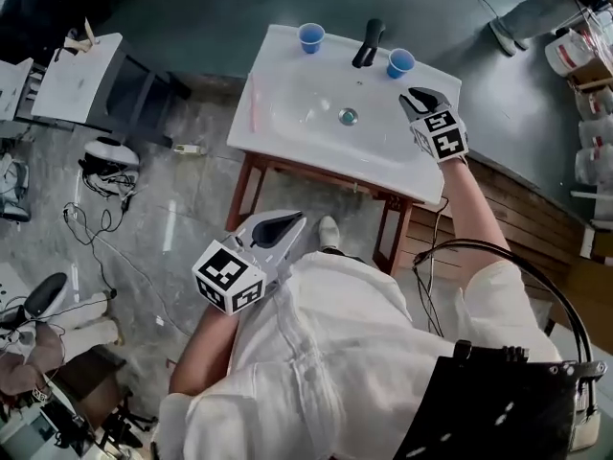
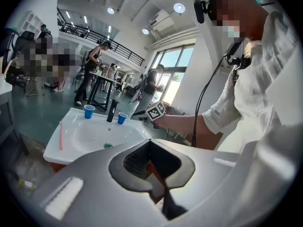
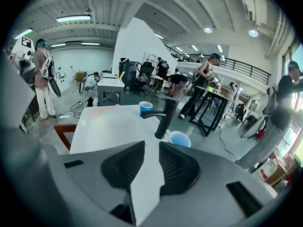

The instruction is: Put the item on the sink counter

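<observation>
A white sink counter on a wooden frame carries a black faucet and two blue cups. One cup stands left of the faucet, the other right of it. My right gripper hovers over the counter's right end, just short of the right cup. It is open, and only white counter shows in the gap. A thin pink stick lies along the counter's left edge. My left gripper is held low near the person's body, below the counter's front edge, shut and empty.
A grey desk with a white top stands to the left, with cables and gear strewn on the floor below it. Wooden boards lie to the right of the sink. Several people stand around tables in the hall behind.
</observation>
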Demonstrator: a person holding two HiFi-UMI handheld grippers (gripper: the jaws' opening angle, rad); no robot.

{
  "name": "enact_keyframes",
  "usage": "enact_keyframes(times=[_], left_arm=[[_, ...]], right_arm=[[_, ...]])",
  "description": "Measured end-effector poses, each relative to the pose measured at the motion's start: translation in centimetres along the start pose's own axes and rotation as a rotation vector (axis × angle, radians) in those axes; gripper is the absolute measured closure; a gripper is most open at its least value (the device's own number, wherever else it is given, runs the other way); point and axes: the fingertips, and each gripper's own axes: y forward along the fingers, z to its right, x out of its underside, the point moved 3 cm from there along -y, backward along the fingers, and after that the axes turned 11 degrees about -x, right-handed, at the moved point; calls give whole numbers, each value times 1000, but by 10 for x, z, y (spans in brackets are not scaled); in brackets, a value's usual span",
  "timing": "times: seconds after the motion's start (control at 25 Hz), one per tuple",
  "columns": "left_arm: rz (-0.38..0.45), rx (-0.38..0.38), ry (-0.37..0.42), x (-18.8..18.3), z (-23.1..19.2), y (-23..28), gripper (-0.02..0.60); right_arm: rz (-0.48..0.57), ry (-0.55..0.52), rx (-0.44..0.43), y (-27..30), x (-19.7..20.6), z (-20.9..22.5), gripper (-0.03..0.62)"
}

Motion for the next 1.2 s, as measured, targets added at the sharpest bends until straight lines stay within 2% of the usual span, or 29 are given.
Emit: enact_keyframes(times=[0.28, 0.6, 0.8, 0.96, 1.2], left_arm=[[-10, -55, -17, -7, -14, 15, 577], [-10, -105, -48, -10, -28, 23, 577], [-7, -115, -52, -7, -30, 21, 577], [-1, -116, -51, -6, -33, 14, 577], [8, -91, -36, -3, -31, -2, 577]], right_arm=[[-113, -141, -61, 52, -2, 44, 511], [-275, -309, -117, 99, 5, 67, 511], [-310, -271, -140, 110, 14, 71, 519], [-287, -232, -127, 109, 14, 72, 563], [-261, -209, -103, 82, 4, 55, 569]])
